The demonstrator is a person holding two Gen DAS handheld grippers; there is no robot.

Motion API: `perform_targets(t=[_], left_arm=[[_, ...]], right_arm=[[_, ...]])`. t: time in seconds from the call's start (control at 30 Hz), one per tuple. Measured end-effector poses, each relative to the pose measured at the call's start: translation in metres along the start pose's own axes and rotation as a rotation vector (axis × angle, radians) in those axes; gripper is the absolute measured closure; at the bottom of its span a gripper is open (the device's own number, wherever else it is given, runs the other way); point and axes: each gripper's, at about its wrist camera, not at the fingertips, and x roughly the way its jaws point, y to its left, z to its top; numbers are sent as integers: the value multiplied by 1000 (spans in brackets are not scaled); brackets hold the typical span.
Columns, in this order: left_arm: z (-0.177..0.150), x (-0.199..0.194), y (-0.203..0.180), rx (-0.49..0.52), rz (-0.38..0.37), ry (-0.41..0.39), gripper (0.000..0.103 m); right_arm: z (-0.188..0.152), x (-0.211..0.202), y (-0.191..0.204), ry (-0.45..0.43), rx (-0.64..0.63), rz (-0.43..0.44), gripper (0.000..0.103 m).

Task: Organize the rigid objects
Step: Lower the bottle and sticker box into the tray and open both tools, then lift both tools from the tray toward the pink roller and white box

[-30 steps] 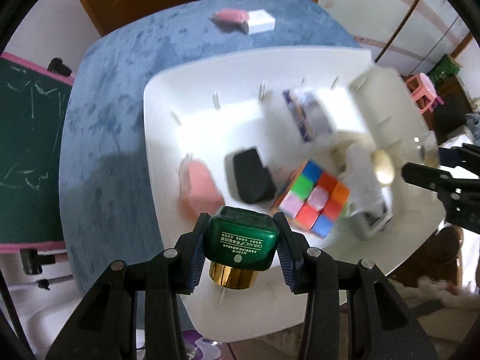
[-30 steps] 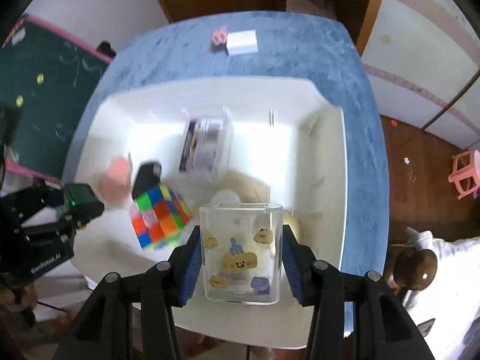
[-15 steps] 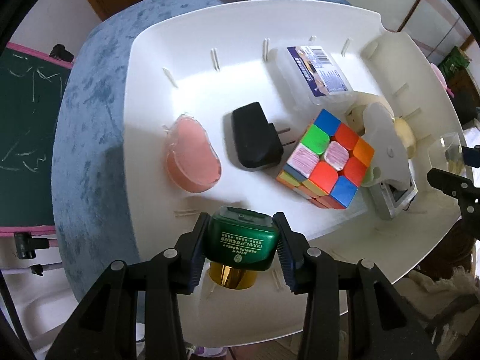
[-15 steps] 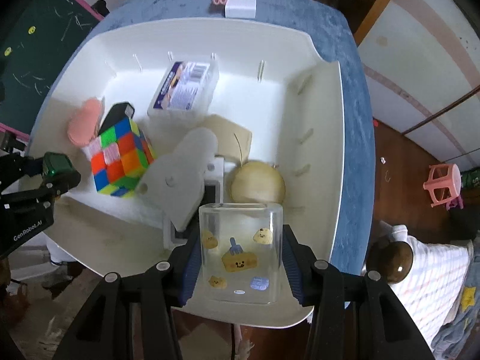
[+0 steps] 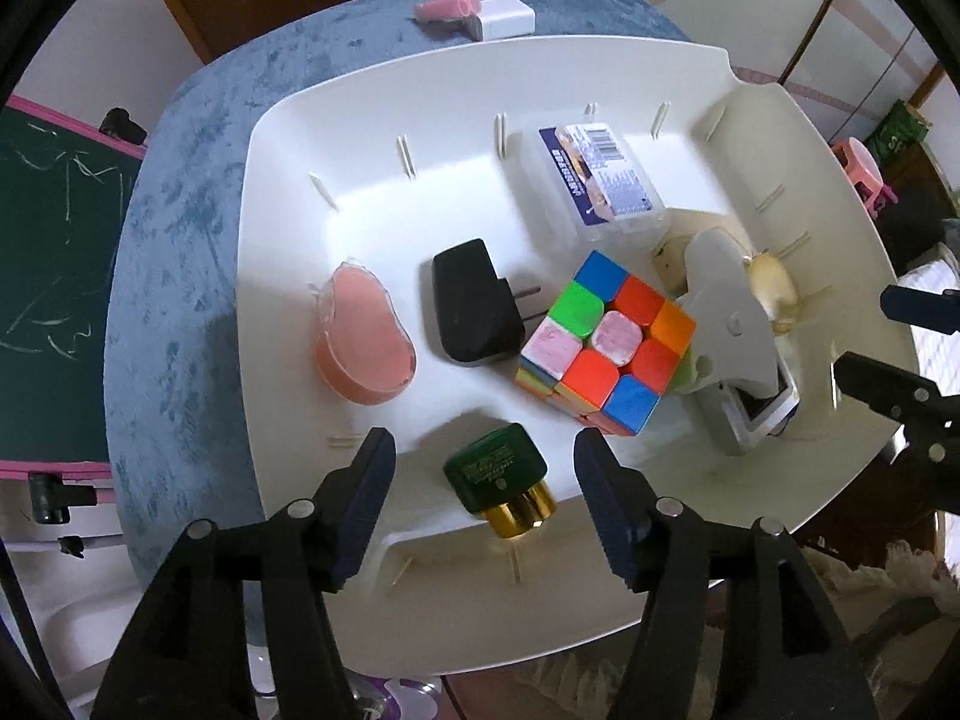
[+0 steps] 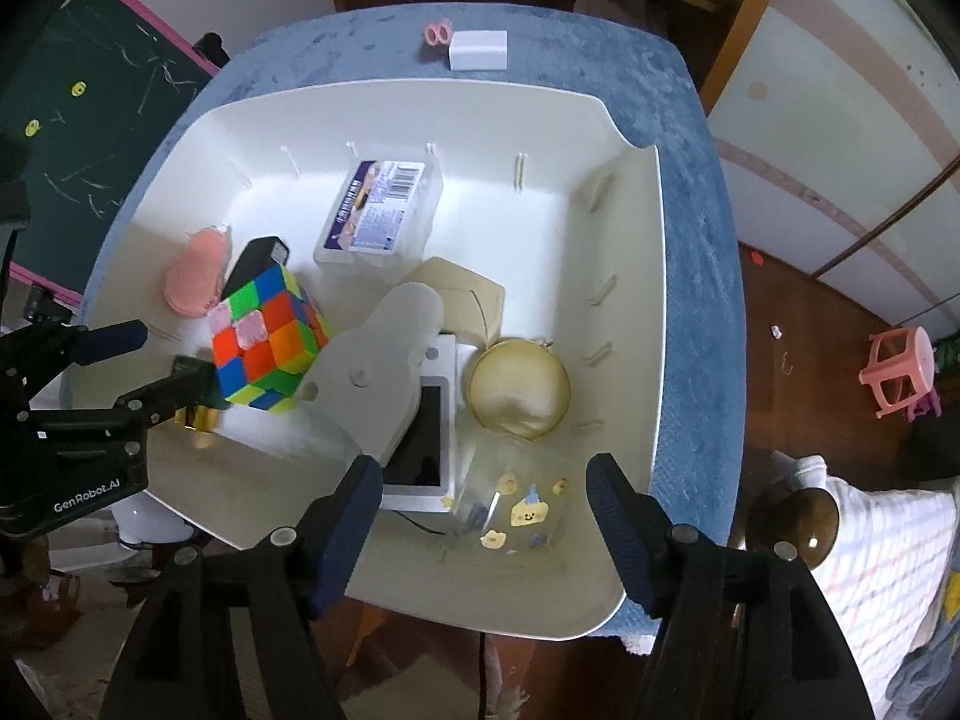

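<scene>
A white bin (image 5: 288, 192) (image 6: 636, 276) holds the objects. My left gripper (image 5: 485, 492) is open above a green bottle with a gold cap (image 5: 501, 480), which lies on the bin floor between the fingers. My right gripper (image 6: 485, 510) is open above a clear sticker-covered box (image 6: 516, 504), which lies tilted in the bin's near right corner. Also in the bin are a colour cube (image 5: 606, 342) (image 6: 267, 339), a black charger (image 5: 474, 306), a pink case (image 5: 366, 342), a labelled clear box (image 5: 600, 180) (image 6: 381, 210), a grey-white device (image 6: 384, 372) and a round beige item (image 6: 519, 387).
The bin sits on a blue-covered table (image 6: 690, 138). A white block (image 6: 478, 49) and a small pink item (image 6: 439, 33) lie on the table behind the bin. A green chalkboard (image 5: 42, 252) stands at the left. A pink stool (image 6: 900, 366) is on the floor right.
Both grippers have opened. The green bottle has dropped from the left one onto the bin floor, and the clear sticker box has dropped from the right one into the bin's corner.
</scene>
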Motion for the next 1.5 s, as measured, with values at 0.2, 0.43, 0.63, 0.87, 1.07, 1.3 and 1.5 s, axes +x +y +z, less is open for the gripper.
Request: perform_targets(t=[0.2, 0.43, 0.63, 0.87, 1.07, 1.3, 1.5], left_arm=[[0, -5, -1, -5, 5, -9, 37], [7, -20, 3, -22, 9, -45, 37], [20, -37, 5, -51, -8, -79, 37], [55, -64, 11, -135, -77, -125, 37], [99, -93, 19, -151, -70, -196, 37], [162, -102, 26, -109, -44, -248, 35], [218, -75, 32, -86, -66, -214, 35]], right_arm=[[4, -4, 0, -23, 0, 16, 32], [14, -7, 1, -47, -4, 34, 32], [29, -18, 1, -82, -24, 42, 32], [56, -45, -3, -143, -37, 80, 32], [90, -66, -16, -203, -26, 114, 32], [134, -64, -40, -222, 32, 122, 32], [176, -50, -58, -220, 83, 103, 32]])
